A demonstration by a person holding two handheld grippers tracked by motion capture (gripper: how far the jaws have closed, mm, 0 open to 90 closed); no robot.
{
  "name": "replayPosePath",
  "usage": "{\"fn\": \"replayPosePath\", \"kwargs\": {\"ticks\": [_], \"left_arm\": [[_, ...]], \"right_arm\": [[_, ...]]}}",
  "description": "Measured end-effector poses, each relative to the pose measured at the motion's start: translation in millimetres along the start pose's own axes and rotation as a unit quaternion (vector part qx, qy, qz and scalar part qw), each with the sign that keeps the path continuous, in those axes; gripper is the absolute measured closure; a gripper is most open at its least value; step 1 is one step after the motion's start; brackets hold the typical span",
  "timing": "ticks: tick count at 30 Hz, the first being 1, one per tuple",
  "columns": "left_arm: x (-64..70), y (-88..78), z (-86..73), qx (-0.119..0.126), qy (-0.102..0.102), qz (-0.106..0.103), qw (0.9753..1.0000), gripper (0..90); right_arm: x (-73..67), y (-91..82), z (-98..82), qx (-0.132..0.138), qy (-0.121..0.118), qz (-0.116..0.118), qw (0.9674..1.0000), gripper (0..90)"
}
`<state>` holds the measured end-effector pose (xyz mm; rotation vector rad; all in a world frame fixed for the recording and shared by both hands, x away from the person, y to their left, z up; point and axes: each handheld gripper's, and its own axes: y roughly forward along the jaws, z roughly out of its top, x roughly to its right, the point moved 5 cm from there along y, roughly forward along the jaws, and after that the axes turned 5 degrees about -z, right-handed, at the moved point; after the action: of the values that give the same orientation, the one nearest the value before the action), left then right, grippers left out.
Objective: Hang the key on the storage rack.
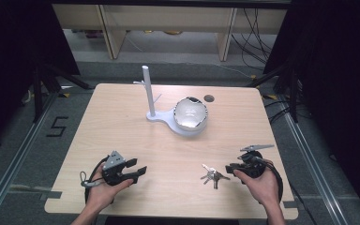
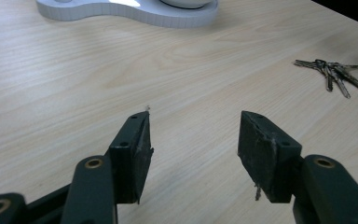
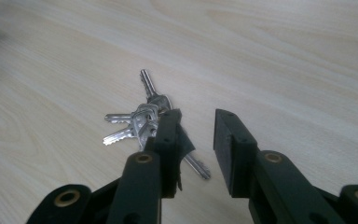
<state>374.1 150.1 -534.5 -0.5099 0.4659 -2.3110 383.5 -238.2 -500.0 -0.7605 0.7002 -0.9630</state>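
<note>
The bunch of keys (image 1: 213,176) is lying flat on the wooden surface (image 1: 122,122), close to its near edge and toward the near right corner. In the right gripper view the keys (image 3: 144,121) are fanning out from one ring, with the blades pointing in several directions, and one blade is running under the tip of a jaw.

The right gripper (image 1: 232,168) is sitting in the person's right hand (image 1: 262,185) just beside the keys, on their right, with its tips pointing toward them. In its own view the right gripper (image 3: 198,140) is showing its jaws drawn in, with a narrow gap left between the pads and only bare wood in that gap. They are gripping nothing; the keys are lying beside and slightly ahead of one jaw.

The left gripper (image 1: 133,169) is resting in the left hand (image 1: 104,190) near the near left corner, well apart from the keys. In its own view the left gripper (image 2: 193,140) is holding its jaws wide apart over bare wood, with nothing between them, and the keys (image 2: 333,74) are lying far off.

A white stand (image 1: 148,91) with an upright post is sitting toward the far edge, near the middle, with a shiny rounded bowl (image 1: 191,114) on its base.
</note>
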Motion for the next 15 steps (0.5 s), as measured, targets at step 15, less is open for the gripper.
{"fn": "replayPosePath", "kwargs": {"ticks": [15], "left_arm": [[4.0, 1.8, -10.1, -0.001, 0.004, -0.008, 1.0000, 42.8]], "right_arm": [[-27.5, 24.8, -0.3, -0.101, -0.065, -0.020, 0.9925, 41.9]]}}
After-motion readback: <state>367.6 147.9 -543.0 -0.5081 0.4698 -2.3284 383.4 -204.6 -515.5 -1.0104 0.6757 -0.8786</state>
